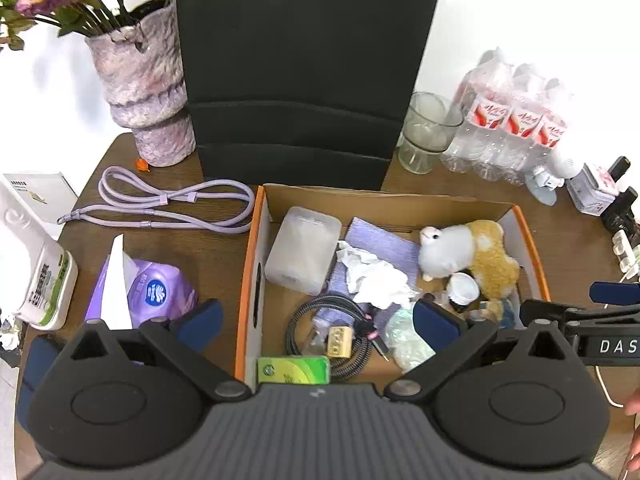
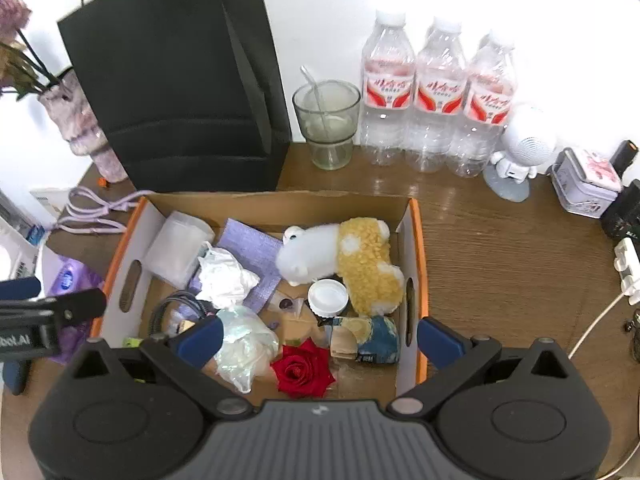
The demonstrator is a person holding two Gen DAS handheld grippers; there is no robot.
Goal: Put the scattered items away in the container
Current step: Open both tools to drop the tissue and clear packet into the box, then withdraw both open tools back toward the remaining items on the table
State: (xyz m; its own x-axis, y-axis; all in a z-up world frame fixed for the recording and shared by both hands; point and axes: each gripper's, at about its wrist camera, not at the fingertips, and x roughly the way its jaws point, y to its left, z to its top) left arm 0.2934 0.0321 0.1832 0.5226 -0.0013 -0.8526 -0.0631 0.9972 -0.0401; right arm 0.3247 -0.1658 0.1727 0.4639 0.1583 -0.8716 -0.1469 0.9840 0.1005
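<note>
Both the left gripper (image 1: 316, 322) and right gripper (image 2: 318, 338) hover with jaws spread, empty. The limp lilac silicone cord (image 1: 168, 206) outside the orange-rimmed cardboard box (image 1: 246, 280) should bunch easily; pinching its clasped middle looks best.

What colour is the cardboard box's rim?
Orange, along the cardboard box rim; clearest in the right wrist view.

Plush toy (image 2: 340, 256) lies in the box (image 2: 416, 240), bag (image 2: 176, 80) behind, bottles (image 2: 436, 92) right.

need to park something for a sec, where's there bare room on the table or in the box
Bare tabletop lies right of the cardboard box, bordered by the water bottles behind and the white power strip. A smaller patch sits between the purple strap and the tissue pack. The box itself is crowded.
</note>
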